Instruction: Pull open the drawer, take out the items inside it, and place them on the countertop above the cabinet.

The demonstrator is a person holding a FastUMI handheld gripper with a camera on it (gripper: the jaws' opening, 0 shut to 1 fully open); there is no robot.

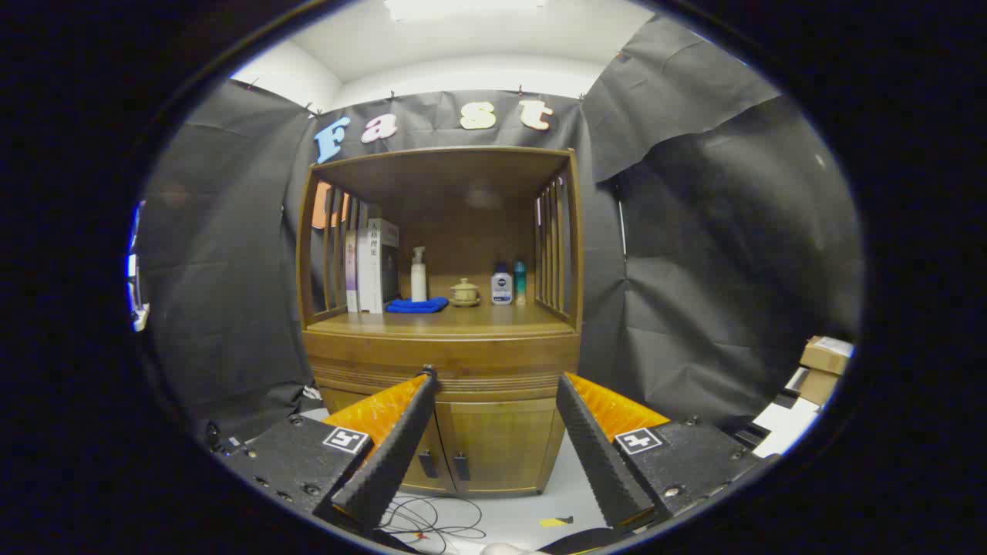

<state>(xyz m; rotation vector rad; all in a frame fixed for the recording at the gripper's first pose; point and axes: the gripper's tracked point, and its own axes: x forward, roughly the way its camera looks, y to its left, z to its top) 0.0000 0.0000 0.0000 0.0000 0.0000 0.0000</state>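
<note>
Gripper (493, 393): your fingers stand wide apart at the bottom of the frame, nothing between them but open air; they touch nothing.
Floor (570, 493): pale, low centre, with thin cables (432, 520) lying loose just ahead of your fingers and a small yellow scrap (553, 523) to their right.
Cabinet (443, 362): wooden, centre of the frame, well beyond your fingertips and framed between them.
Cabinet doors (493, 443): two, at the cabinet's foot, both closed, with dark handles side by side at the middle seam.
Drawer (443, 354): the band above the doors and below the countertop; it sits closed. What lies inside is hidden from you.
Countertop (478, 317): mid-frame, under an open wooden hutch.
On the countertop, left to right: upright books (374, 266), a blue cloth (416, 305), a white pump bottle (419, 274) just behind it, a small lidded pot (464, 292), a white bottle (501, 284), a teal bottle (520, 281).
Right edge of the frame: cardboard boxes (823, 356) on the floor, well apart from the cabinet.
</note>
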